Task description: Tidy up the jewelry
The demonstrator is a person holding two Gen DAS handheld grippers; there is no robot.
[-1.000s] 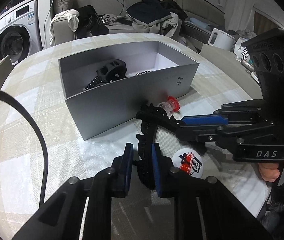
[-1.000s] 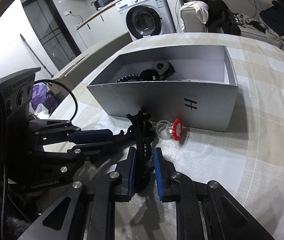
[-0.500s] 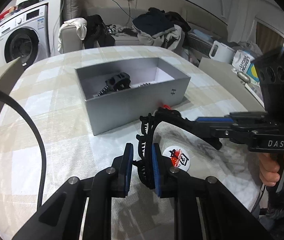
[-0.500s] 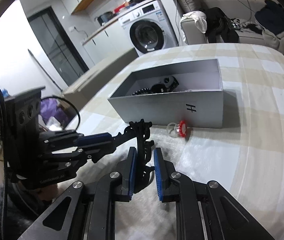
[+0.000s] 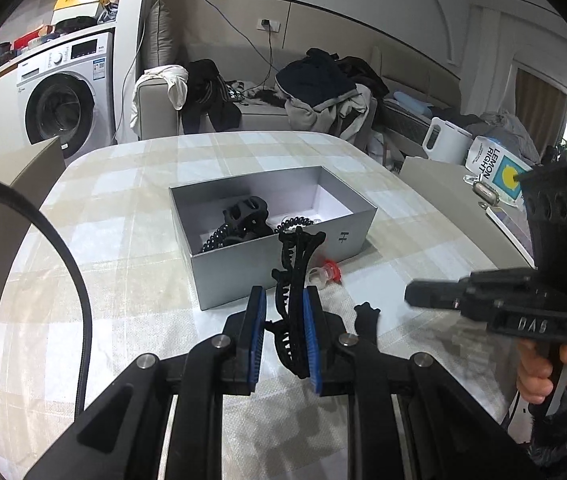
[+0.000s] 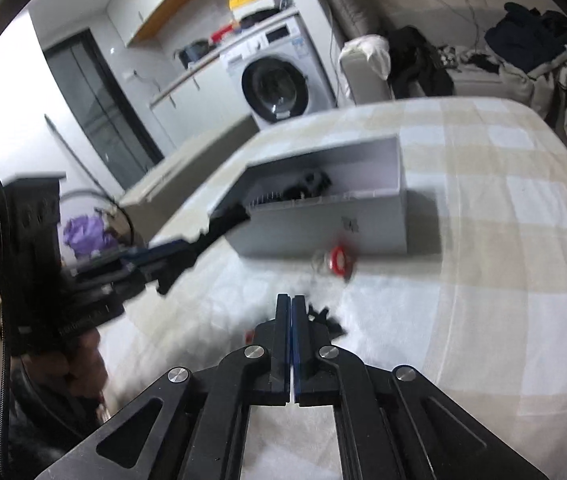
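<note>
Right wrist view smeared: open grey cardboard box (image 6: 323, 220) centre frame blurred, contents unreadable. Small clear red-capped vial (image 6: 337, 258) below it blurred. Black fragment (image 6: 325, 316) behind shut fingertips unidentifiable.

1. We see even, dim indoor light in both views.
2. Our right wrist view is motion-blurred; white glare burns out at nine o'clock.
3. Fisheye bending and black vignette ring every edge.

"LEMON RIGHT" is printed on a white package (image 5: 497, 166) with a yellow circle on blue, at the far right. "DAS" is seen, mirrored, on the right tool's (image 5: 413, 298) black body. An "H"-like mark is stamped on the grey box (image 5: 343, 236).
</note>
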